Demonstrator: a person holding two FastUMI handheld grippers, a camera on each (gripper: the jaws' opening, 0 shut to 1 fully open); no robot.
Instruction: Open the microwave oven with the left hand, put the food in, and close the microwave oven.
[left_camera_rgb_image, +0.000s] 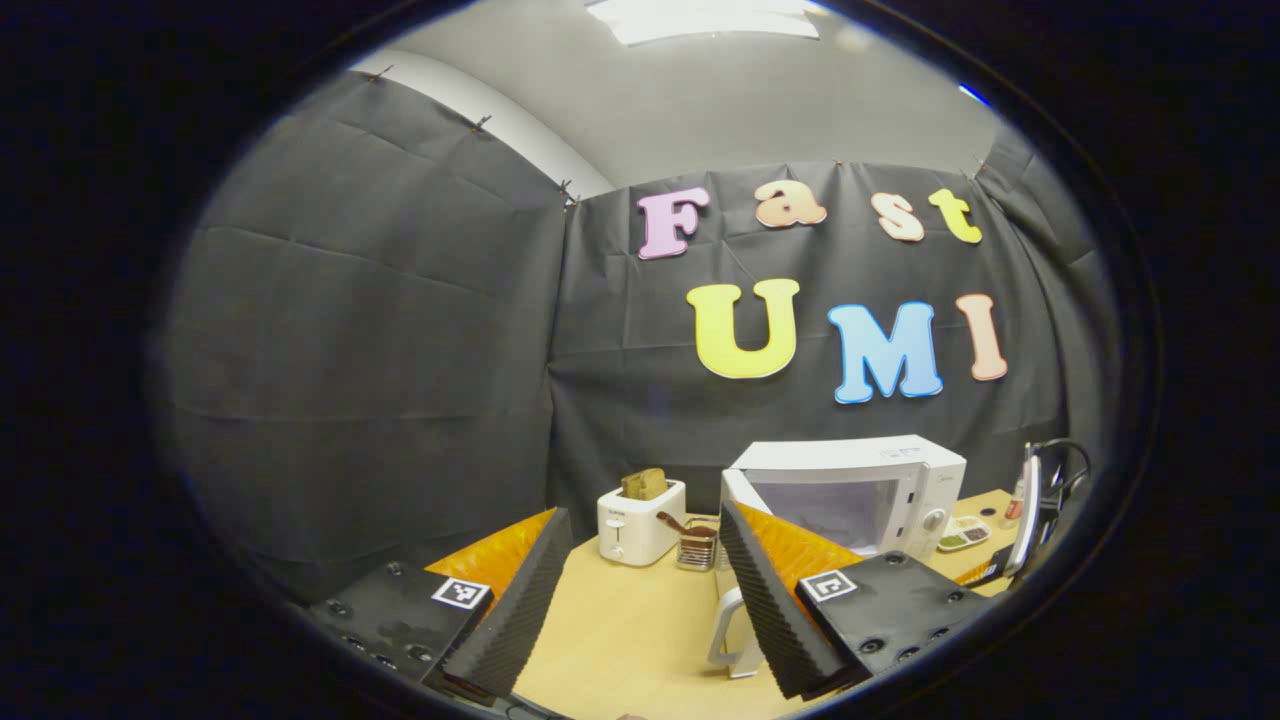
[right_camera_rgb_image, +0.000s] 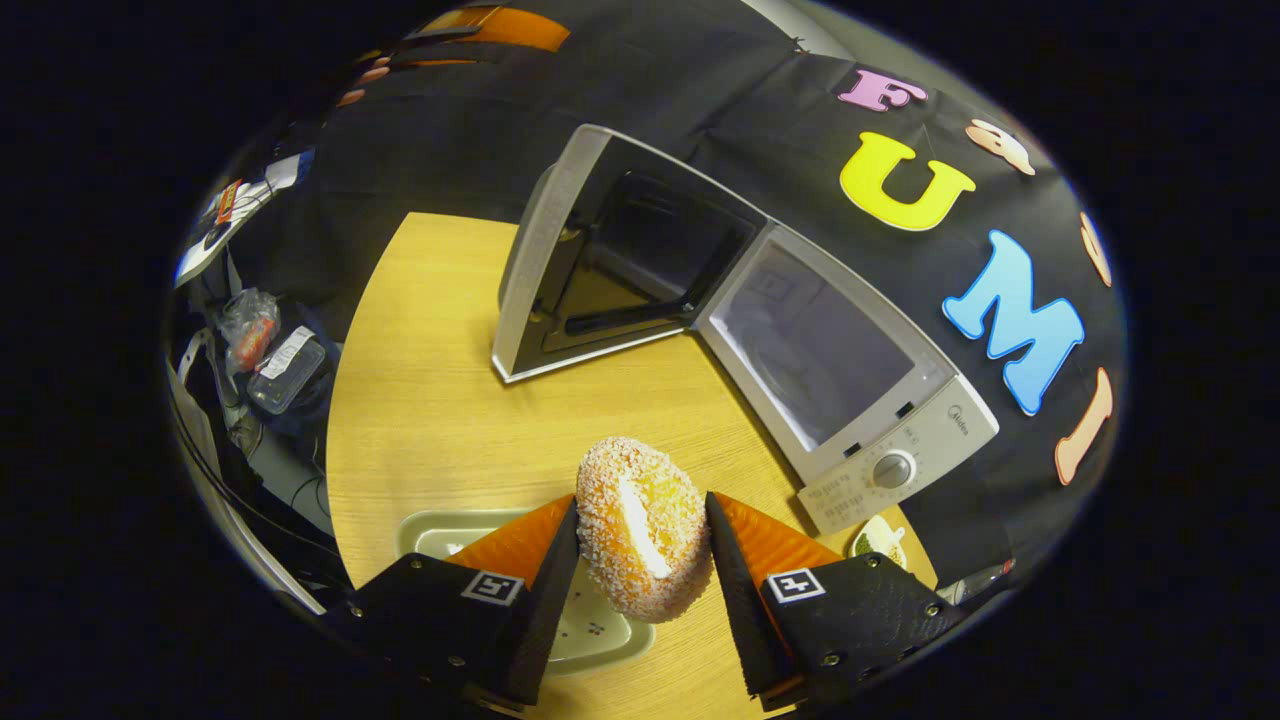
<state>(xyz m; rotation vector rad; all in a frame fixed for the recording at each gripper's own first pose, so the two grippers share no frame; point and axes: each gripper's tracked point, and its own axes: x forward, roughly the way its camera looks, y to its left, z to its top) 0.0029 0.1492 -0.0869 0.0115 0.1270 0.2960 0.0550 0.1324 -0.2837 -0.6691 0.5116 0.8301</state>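
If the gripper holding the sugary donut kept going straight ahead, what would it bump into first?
Probably the microwave. The right gripper, shut on the donut, points across bare table toward the microwave's front, near its open door. Depth is hard to judge.

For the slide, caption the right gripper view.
Right hand-held gripper holds a sugared doughnut before the open microwave.

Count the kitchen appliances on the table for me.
2. A toaster sits at the back left by the wall, and a microwave stands to its right, door open. Others may be out of sight.
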